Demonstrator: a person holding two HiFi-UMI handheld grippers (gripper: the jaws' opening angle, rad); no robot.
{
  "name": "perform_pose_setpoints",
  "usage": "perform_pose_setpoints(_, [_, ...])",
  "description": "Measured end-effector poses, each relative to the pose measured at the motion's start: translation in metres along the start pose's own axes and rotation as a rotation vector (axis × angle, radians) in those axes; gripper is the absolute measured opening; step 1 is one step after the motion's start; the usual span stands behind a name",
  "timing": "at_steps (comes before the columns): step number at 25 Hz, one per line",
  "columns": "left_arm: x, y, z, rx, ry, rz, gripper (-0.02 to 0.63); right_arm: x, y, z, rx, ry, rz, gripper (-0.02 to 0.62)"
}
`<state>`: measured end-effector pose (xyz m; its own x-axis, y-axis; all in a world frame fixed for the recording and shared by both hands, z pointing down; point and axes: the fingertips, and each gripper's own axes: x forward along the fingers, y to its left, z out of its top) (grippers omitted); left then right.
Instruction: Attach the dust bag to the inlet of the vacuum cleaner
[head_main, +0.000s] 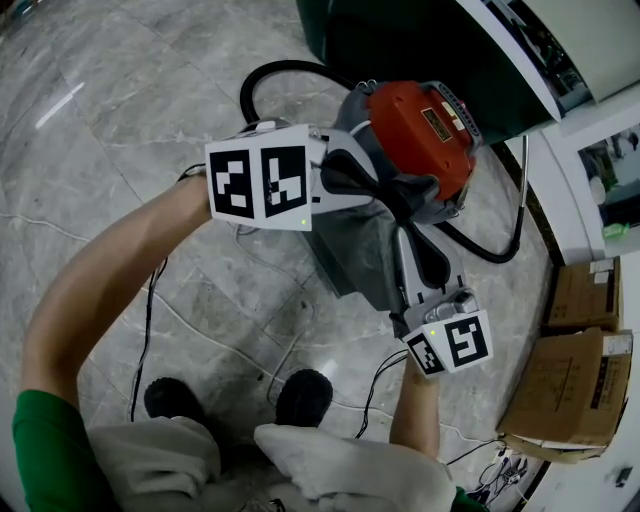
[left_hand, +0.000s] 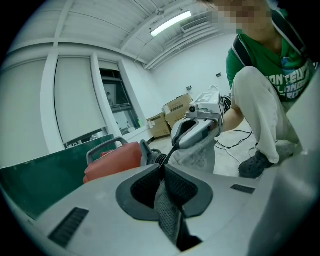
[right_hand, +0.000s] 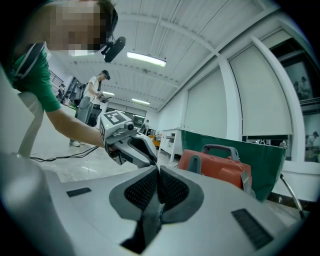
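Marble floor, one red vacuum cleaner with one black hose, two shut cardboard boxes at right, one grey dust bag just beside the vacuum cleaner, left gripper and right gripper both clamped on its fabric.

A: We're getting bright, even light, mostly off the ceiling strip light, with a pale glare streak on the marble floor.
B: Same for us; gripper views bend hard at the edges, corners go black, nearest foreground's soft.
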<state>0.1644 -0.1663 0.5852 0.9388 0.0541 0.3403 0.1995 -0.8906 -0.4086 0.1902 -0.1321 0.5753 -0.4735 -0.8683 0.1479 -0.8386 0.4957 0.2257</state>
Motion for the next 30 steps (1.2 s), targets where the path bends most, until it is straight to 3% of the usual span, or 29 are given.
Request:
perform_pose_setpoints(16, [0.009,0.009,-0.002,-0.006,-0.030,0.054,0.028,0.002,-0.010,-0.003,0.000,-0.023,-0.005,0.021])
perform_pose_setpoints(30, [0.028,0.026,0.000,-0.002,-0.080,0.094,0.031,0.004,-0.044,-0.011,0.033,-0.055,-0.041,0.031])
